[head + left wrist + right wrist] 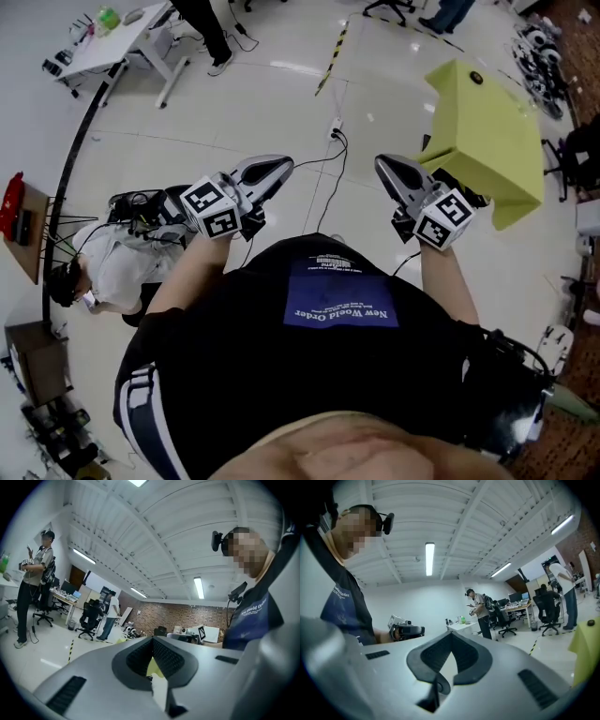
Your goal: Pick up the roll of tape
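**Two Grippers Closed, Tape on Table**

We see the glossy white tiled floor (262, 103) spread below both hands. The yellow-green square table (492, 141) stands at upper right. The left gripper (284, 166) and right gripper (382, 165) point level, side by side, each with jaws together on nothing. The small dark roll of tape (476, 78), as best we can tell, rests on the table top, well apart from both grippers.
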`<state>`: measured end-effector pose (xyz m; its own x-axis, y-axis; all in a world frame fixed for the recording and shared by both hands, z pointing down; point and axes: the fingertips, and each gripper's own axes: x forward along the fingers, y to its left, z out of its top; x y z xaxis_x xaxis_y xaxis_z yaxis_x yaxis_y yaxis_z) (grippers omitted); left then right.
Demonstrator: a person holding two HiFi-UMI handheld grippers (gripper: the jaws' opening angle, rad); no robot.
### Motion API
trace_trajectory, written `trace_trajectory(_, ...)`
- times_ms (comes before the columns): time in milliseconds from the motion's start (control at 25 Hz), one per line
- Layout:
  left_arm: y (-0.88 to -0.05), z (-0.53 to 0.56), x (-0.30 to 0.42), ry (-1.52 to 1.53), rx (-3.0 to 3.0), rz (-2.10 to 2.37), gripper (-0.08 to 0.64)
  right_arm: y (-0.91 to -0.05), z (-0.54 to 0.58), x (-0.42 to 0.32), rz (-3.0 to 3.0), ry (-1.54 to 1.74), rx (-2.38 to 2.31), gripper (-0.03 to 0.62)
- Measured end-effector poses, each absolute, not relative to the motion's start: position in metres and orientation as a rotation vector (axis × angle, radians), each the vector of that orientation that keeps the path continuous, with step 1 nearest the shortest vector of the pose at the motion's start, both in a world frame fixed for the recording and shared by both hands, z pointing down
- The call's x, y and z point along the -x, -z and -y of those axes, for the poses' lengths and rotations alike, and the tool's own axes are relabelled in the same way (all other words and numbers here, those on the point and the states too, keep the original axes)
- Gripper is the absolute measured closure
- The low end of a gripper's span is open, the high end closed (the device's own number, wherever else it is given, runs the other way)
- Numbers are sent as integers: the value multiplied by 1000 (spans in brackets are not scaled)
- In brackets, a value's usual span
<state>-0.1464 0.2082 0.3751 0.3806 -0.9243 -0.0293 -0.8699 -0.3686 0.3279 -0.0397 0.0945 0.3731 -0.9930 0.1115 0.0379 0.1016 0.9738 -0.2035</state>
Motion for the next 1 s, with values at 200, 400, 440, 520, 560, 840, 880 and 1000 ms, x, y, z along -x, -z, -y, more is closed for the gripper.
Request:
trace_trajectory(200,-363,-119,143,272,-2350,1624,565,-370,-2,56,3058,-355,278,607)
trace_trajectory(400,-356,-61,158,226,-2337,1650,565,-369,60,72,3079,-371,295,607)
trace_trajectory(440,-356,-52,162,217,-2339,1650,565,-371,70,74,3082,-374,286,607)
trace_trajectory(520,-356,-34,169,217,-2346,1640,565,-372,88,76,3087,-384,253,607)
trace_trajectory(560,-356,-24,173,220,-2353,1628,565,-373,97,77,3089,-390,231,607)
trace_trajectory(840,-372,39,207,220,-2459,1442,565,-389,148,92,3093,-381,0,607)
trace_trajectory(880,-375,48,215,222,-2477,1405,565,-390,154,96,3092,-377,-48,607)
trace_trajectory(1000,-379,85,241,220,-2546,1265,565,-393,180,109,3084,-361,-226,607)
